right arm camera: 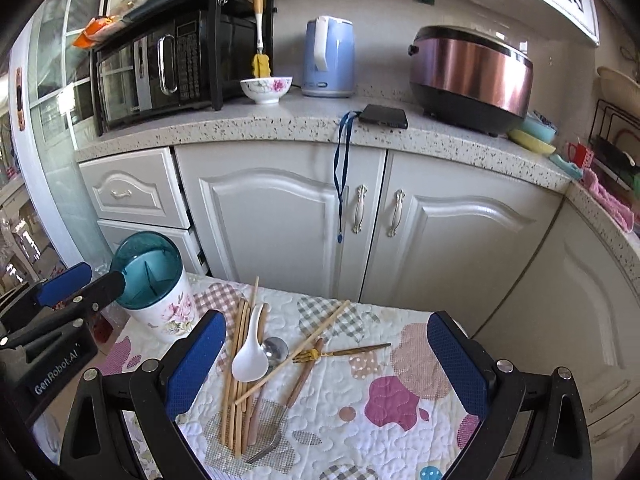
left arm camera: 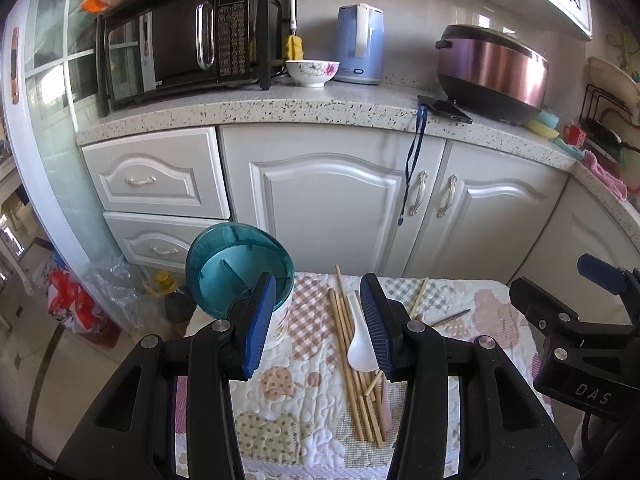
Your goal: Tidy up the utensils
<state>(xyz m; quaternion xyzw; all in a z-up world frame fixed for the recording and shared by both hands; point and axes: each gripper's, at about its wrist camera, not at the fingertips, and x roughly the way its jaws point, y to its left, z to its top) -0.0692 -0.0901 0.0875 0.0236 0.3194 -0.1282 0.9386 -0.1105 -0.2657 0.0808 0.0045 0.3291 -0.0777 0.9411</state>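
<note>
Both grippers are hovering with jaws spread wide and gripping nothing, the left gripper (left arm camera: 320, 324) sitting over the chopsticks (left arm camera: 352, 364) and white spoon (left arm camera: 360, 350), the right gripper (right arm camera: 326, 364) hanging above the same scattered pile on the quilted cloth (right arm camera: 392, 412). Those chopsticks are lying with their long axis running away from the camera, roughly in line with the left jaws' gap, so the left looks nearer. Just left of that hand, the holder (left arm camera: 240, 272) is standing upright, waiting empty.

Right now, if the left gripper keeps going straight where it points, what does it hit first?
Probably the white spoon and chopsticks lying on the quilted cloth, between the open left gripper fingers. Depth is unclear; the utensil holder sits just left.
</note>
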